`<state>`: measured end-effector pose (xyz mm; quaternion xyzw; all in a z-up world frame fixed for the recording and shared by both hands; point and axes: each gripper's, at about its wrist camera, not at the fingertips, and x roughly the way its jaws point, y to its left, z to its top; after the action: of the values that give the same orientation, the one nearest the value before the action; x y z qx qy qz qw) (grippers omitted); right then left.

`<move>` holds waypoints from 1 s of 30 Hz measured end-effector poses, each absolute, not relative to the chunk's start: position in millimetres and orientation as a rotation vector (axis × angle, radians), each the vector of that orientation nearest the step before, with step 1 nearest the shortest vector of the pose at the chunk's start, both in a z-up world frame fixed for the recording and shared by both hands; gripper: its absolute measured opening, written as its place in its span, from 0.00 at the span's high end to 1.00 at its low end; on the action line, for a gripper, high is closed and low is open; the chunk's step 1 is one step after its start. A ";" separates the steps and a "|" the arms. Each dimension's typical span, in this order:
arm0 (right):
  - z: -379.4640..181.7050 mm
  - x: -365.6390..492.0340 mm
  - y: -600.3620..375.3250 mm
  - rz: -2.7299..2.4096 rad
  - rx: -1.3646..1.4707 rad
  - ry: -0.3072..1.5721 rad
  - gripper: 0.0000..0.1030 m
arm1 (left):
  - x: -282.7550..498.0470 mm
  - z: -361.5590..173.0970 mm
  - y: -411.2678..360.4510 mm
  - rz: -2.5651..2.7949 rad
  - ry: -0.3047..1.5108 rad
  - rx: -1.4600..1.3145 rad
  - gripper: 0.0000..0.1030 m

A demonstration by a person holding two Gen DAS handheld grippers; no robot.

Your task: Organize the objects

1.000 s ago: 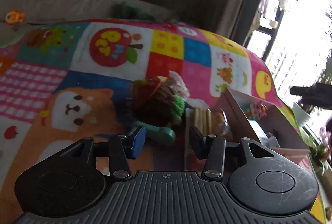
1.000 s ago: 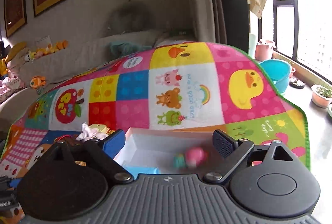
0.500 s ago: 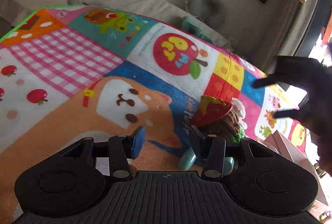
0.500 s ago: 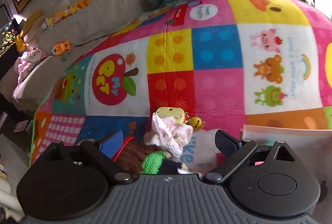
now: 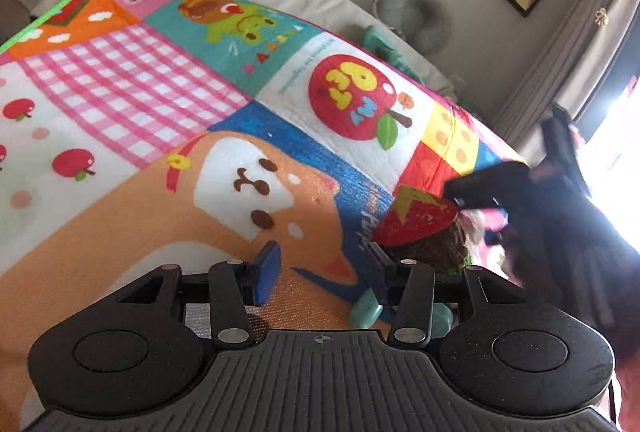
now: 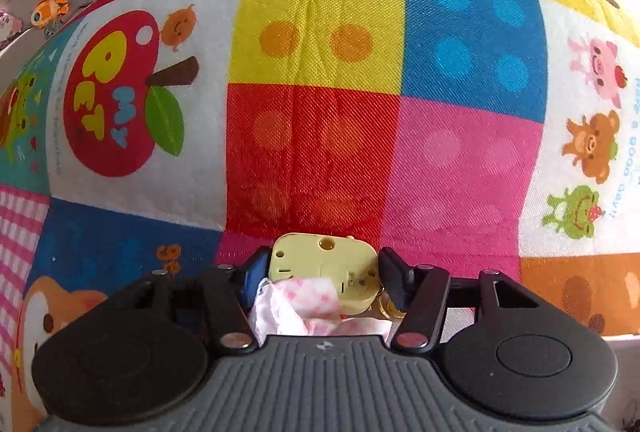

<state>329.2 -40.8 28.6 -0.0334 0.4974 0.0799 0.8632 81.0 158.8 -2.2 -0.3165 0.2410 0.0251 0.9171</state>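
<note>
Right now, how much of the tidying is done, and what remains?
Done: nothing visibly put away here. In hand: the right gripper is closing around the pale yellow toy and pink cloth. Left: the strawberry-capped knitted toy and mint piece lie on the mat.

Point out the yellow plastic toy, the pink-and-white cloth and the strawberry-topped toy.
Yellow plastic toy (image 6: 320, 264): right wrist view, on its flat top face.
Pink-and-white cloth (image 6: 304, 304): right wrist view, on the crumpled fold below the toy.
Strawberry-topped toy (image 5: 416, 220): left wrist view, on its red cap.
</note>
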 end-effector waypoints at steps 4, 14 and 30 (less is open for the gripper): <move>31.3 280.5 -52.9 0.256 -0.066 1.064 0.45 | 80.5 -3.3 162.9 0.054 0.495 -0.681 0.55; 39.3 142.8 -67.1 0.509 -0.058 1.058 0.45 | 80.1 -6.1 169.0 0.030 0.491 -0.726 0.55; 65.5 -29.5 -183.9 0.327 -0.250 0.593 0.15 | 9.9 58.0 117.0 -0.166 0.410 -0.379 0.55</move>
<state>-29.5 -183.9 65.5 -0.1222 0.2903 0.1599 0.9355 9.9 117.0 58.0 -0.1866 0.2020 -0.0820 0.9579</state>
